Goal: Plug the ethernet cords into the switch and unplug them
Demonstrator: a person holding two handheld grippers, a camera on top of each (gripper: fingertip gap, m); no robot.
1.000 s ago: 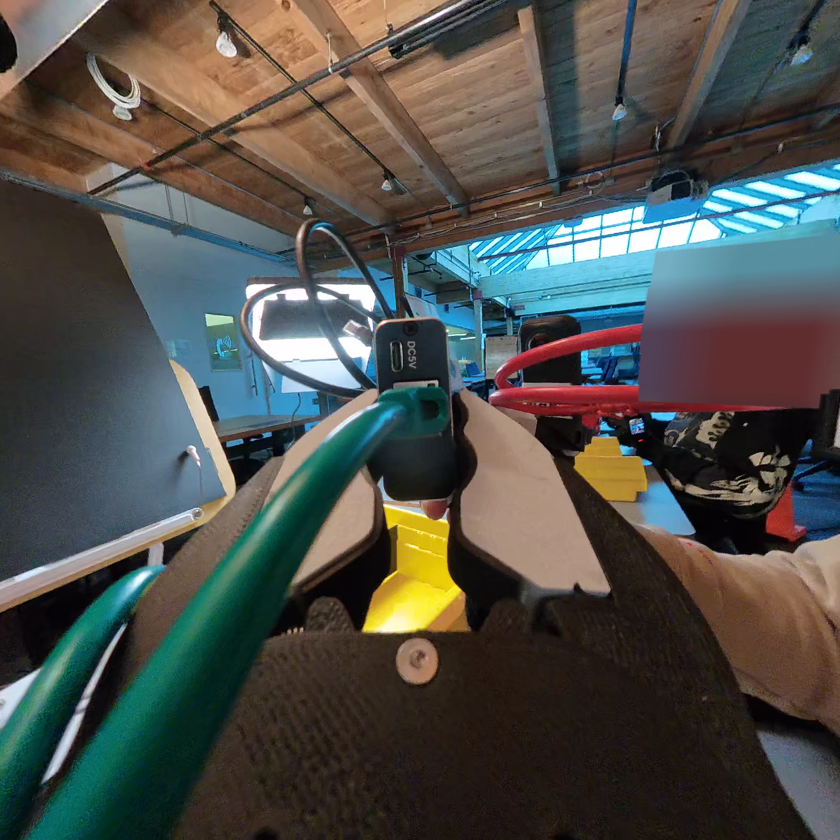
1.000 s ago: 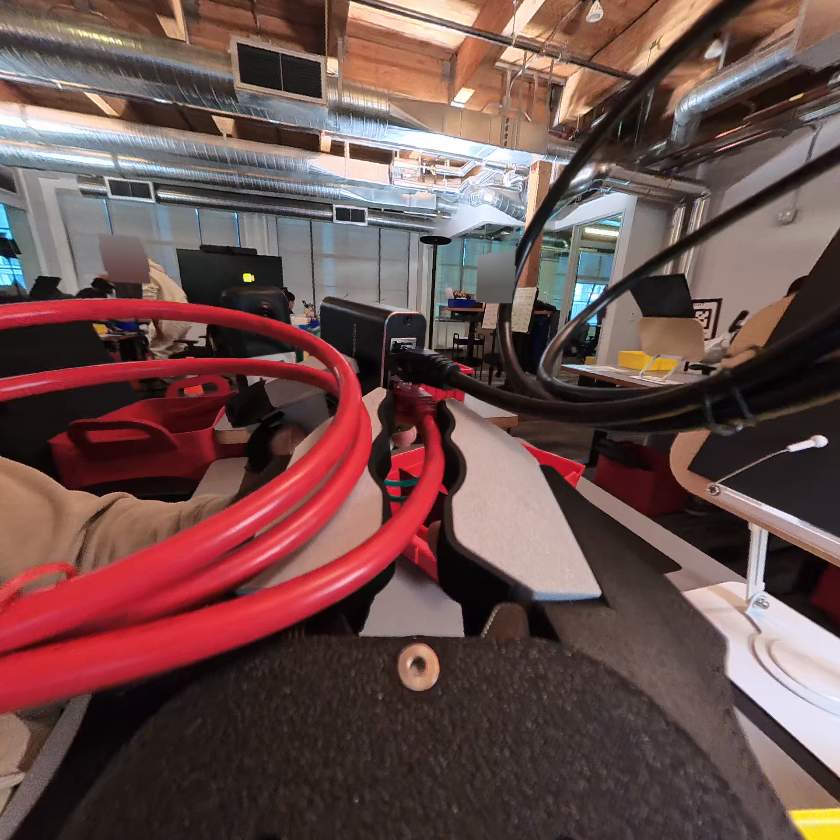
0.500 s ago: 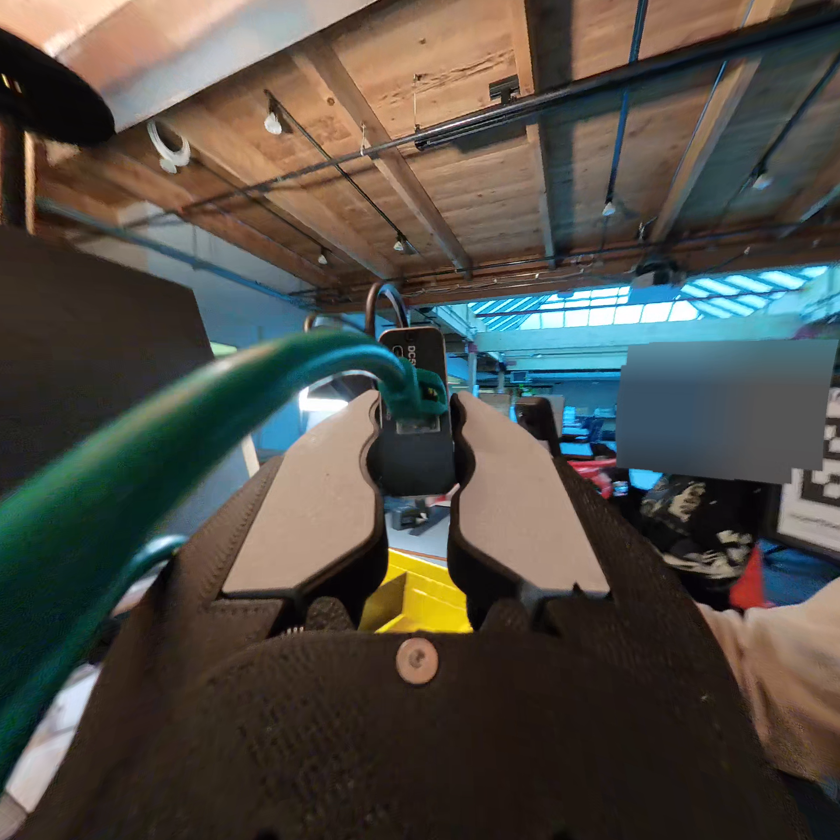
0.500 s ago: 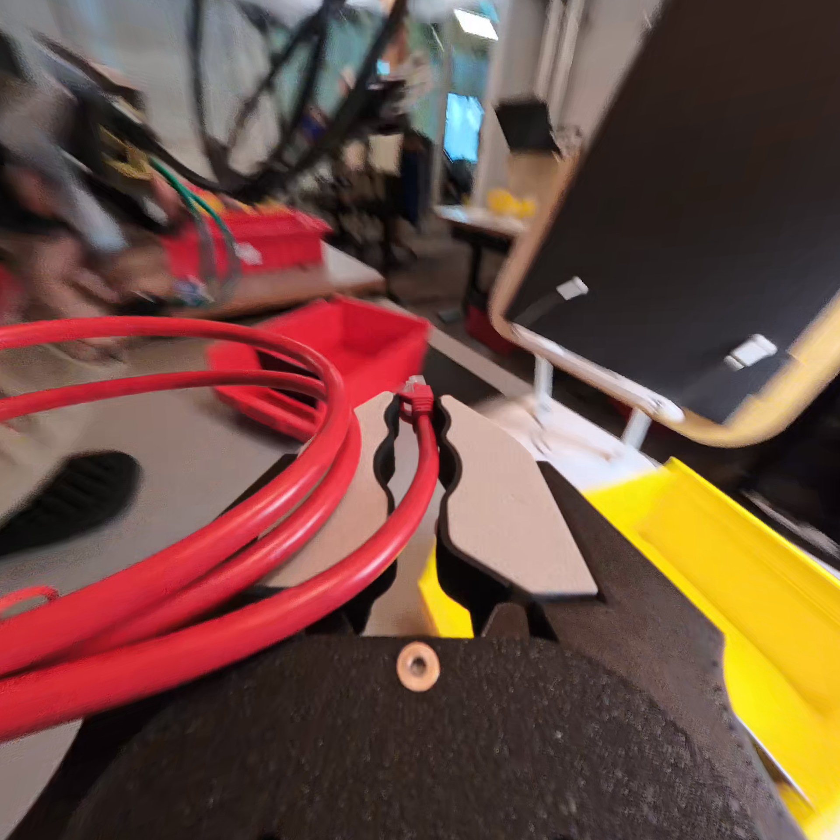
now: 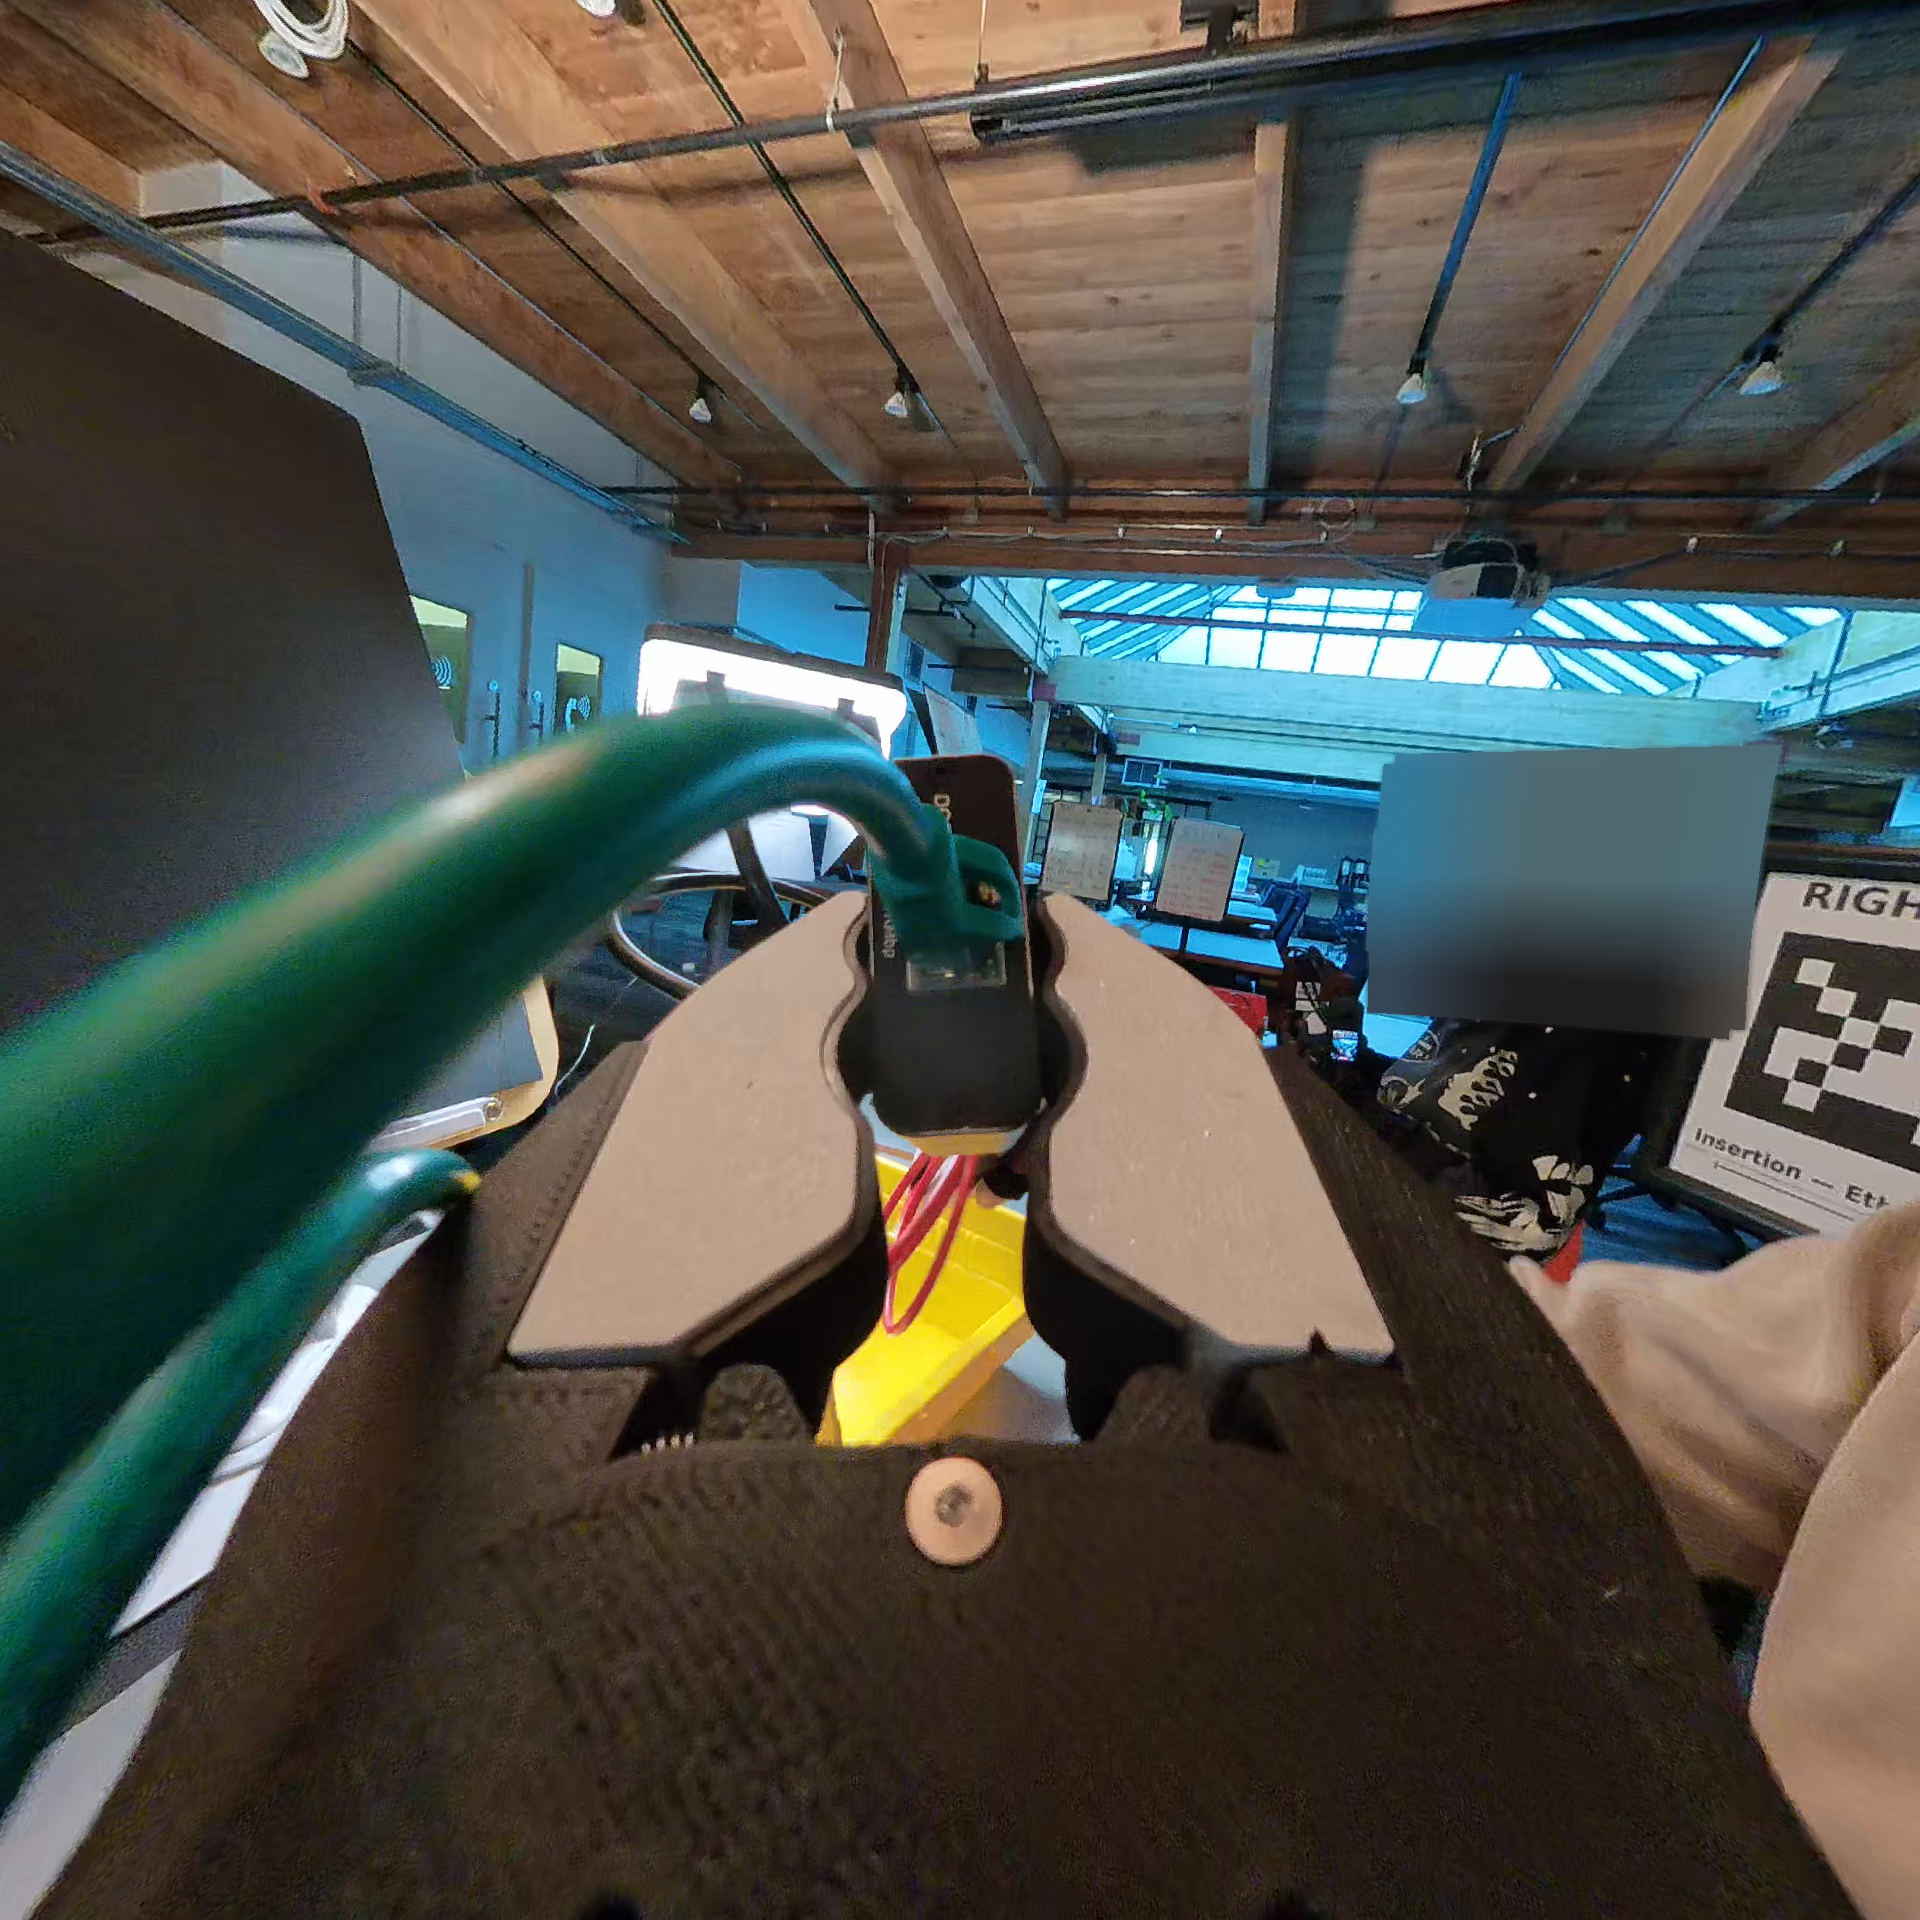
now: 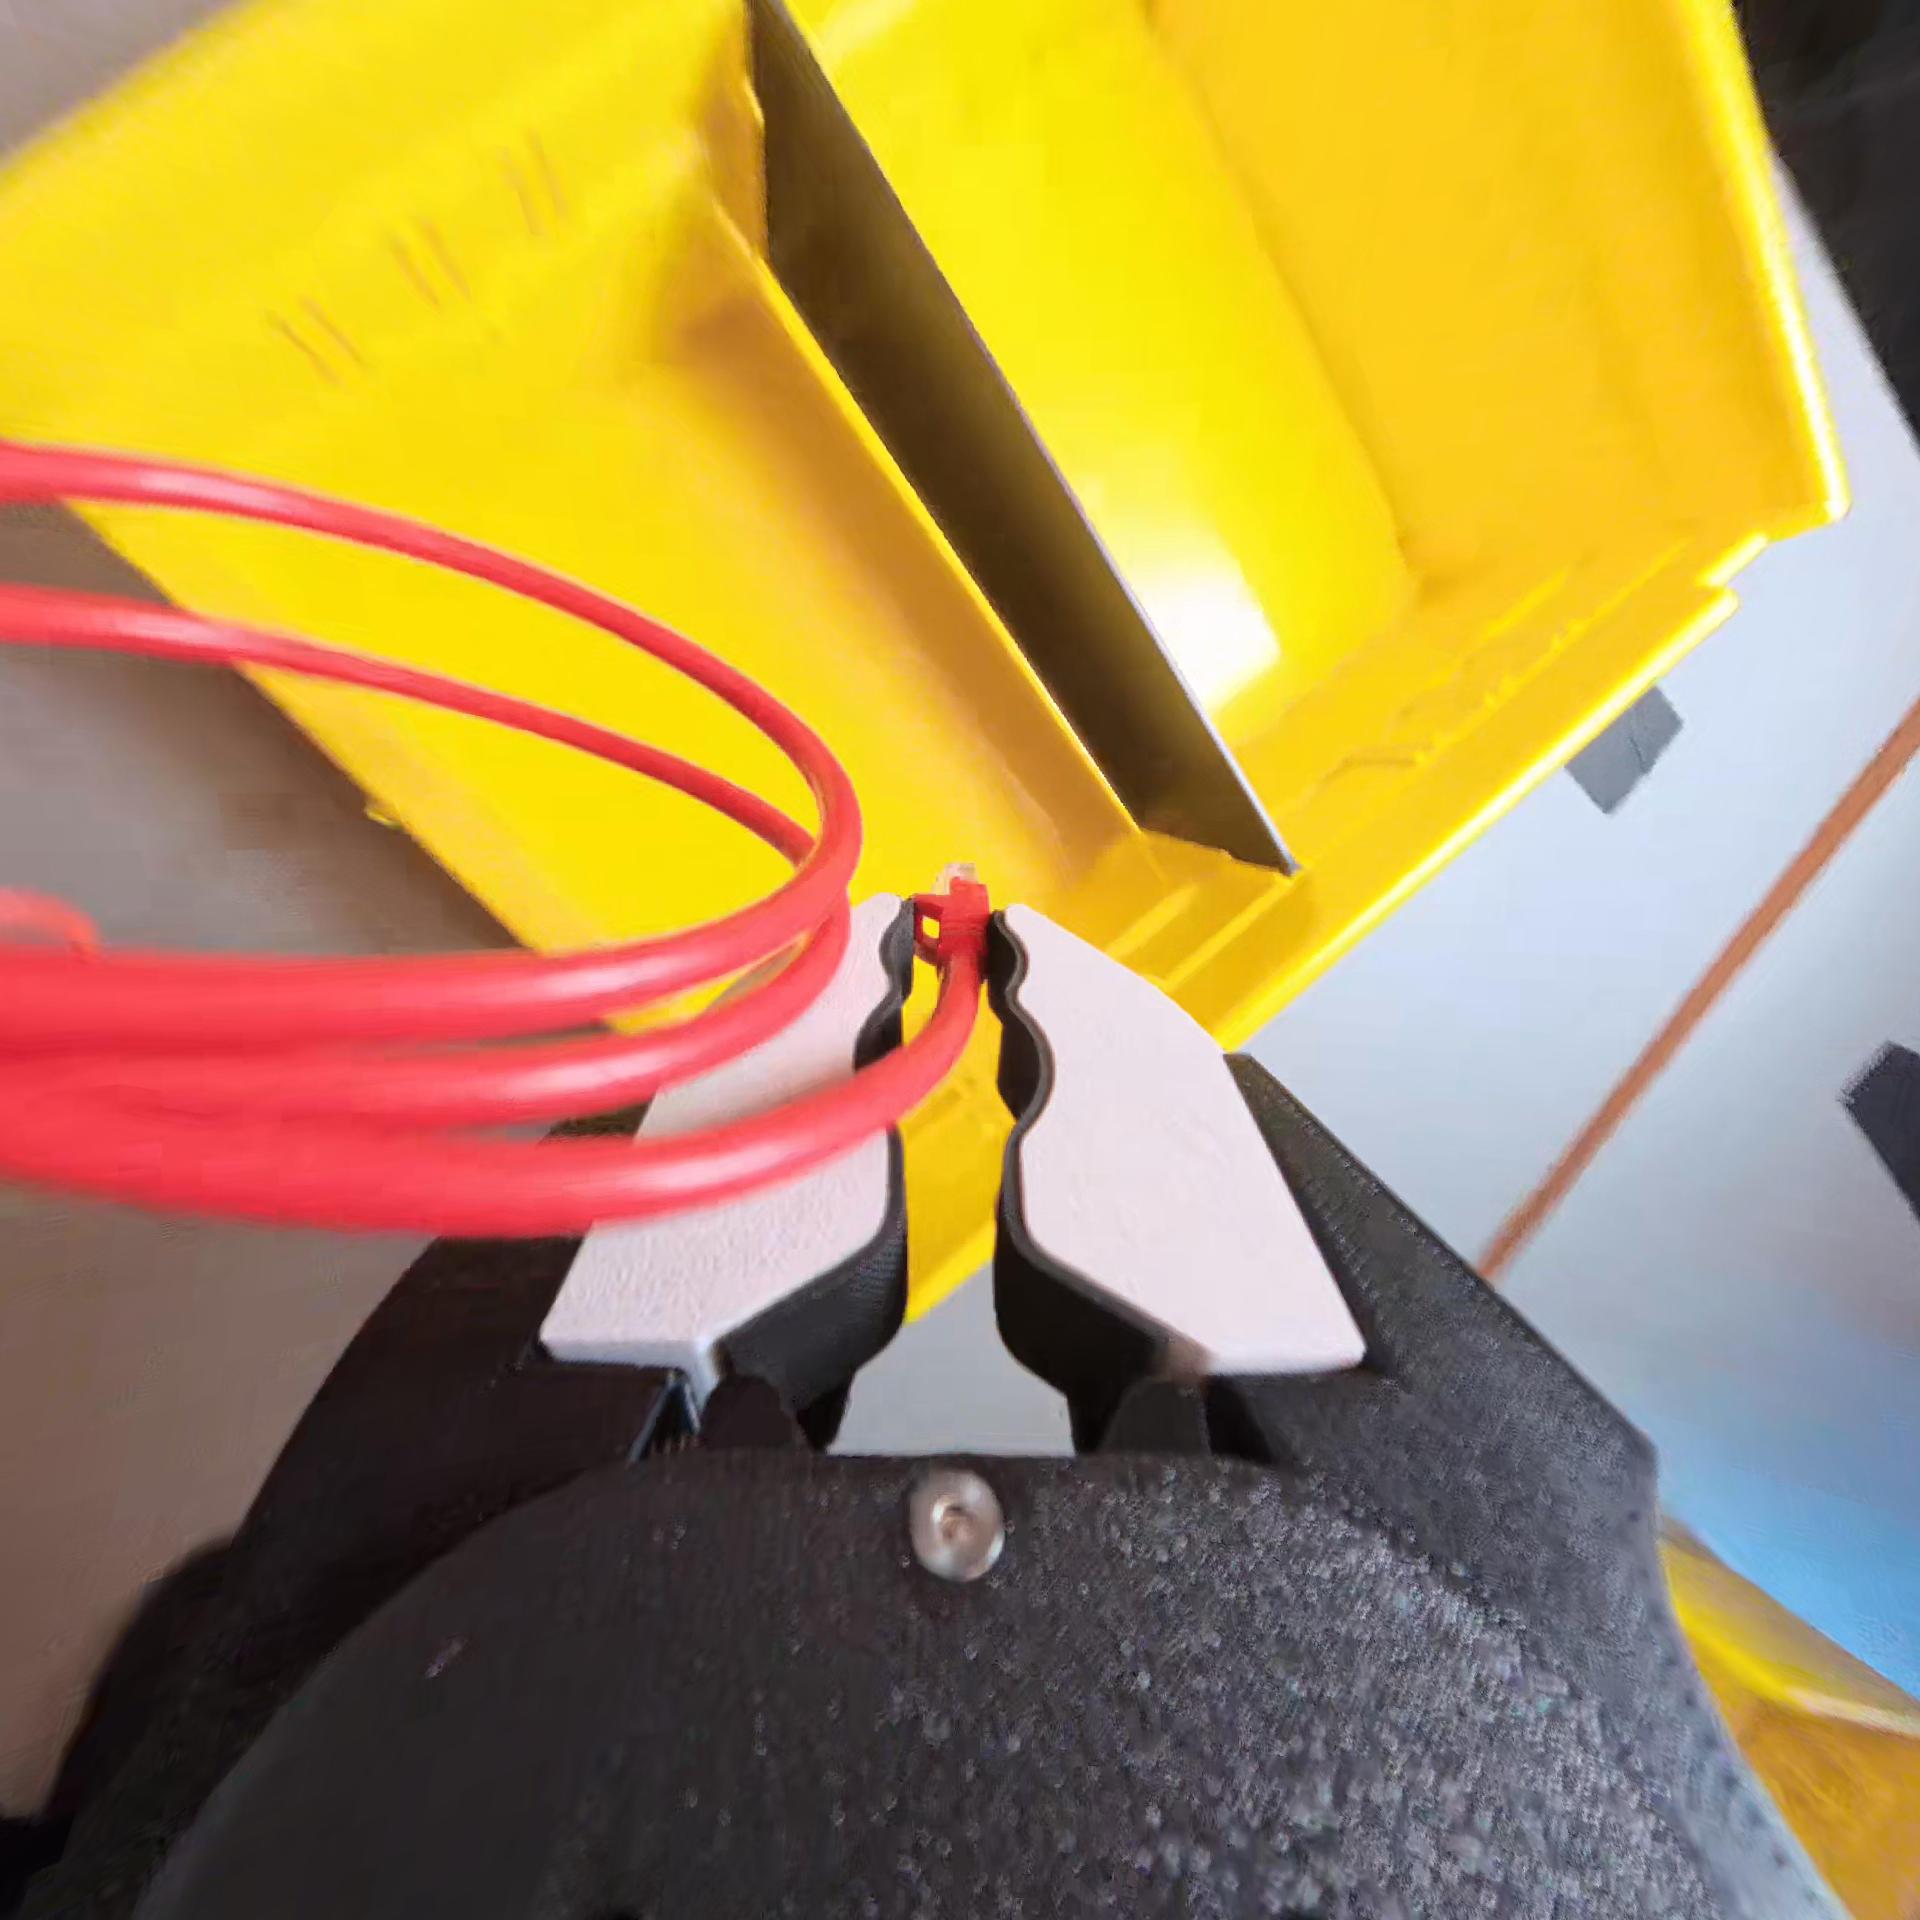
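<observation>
My left gripper [image 5: 951, 935] is shut on a small black switch [image 5: 951, 1049] and holds it up in the air, tilted toward the ceiling. A green ethernet cord [image 5: 312, 987] arcs in from the left, and its green plug [image 5: 951, 914] sits in the switch's port. My right gripper [image 6: 951, 920] is shut on the plug of a red ethernet cord [image 6: 416, 1039], whose loops hang to the left. It is pointed down over the edge of a yellow bin [image 6: 623, 468]. The red cord [image 5: 920, 1247] also shows below the switch in the left wrist view.
The yellow bin has a dark divider [image 6: 987, 499] and lies on a pale table [image 6: 1558, 1091] with an orange line and black tape marks. A black board [image 5: 187, 675] stands at left. A person [image 5: 1507, 1122] sits across, with a marker sign [image 5: 1829, 1049] at right. The tips of one gripper are about 40 cm away from the tips of the other.
My right gripper has swung away from the switch and down to the yellow bin, carrying the red plug with it. My left gripper keeps the switch and has tilted upward.
</observation>
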